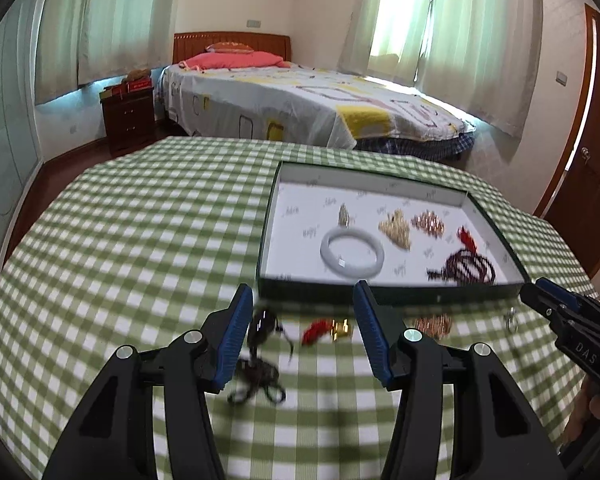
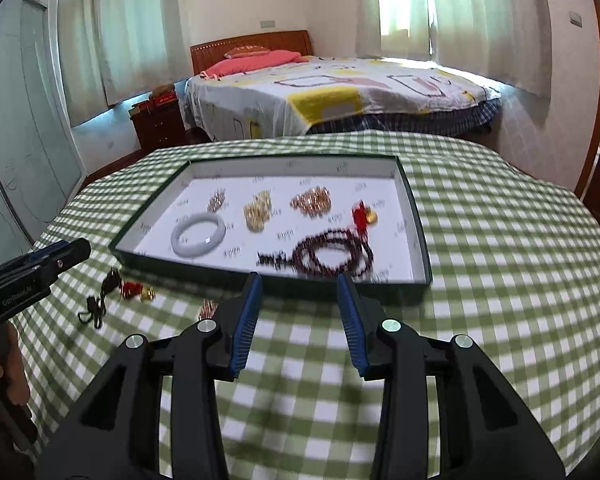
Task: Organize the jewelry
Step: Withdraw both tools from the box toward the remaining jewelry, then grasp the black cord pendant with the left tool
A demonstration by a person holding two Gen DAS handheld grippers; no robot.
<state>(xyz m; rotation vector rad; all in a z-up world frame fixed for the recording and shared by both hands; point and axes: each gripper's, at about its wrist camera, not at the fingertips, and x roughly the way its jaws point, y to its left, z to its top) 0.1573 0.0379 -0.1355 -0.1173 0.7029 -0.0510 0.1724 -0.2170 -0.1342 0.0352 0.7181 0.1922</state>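
A shallow dark-green tray is seen on the green-checked surface, holding a pale jade bangle, 3 small clusters of gold and copper-toned jewelry, a dark beaded necklace and a red-tasselled gold charm. Both the left claw and the right claw are held open and empty above the surface. A black cord pendant and another red-and-gold charm are left outside the tray.
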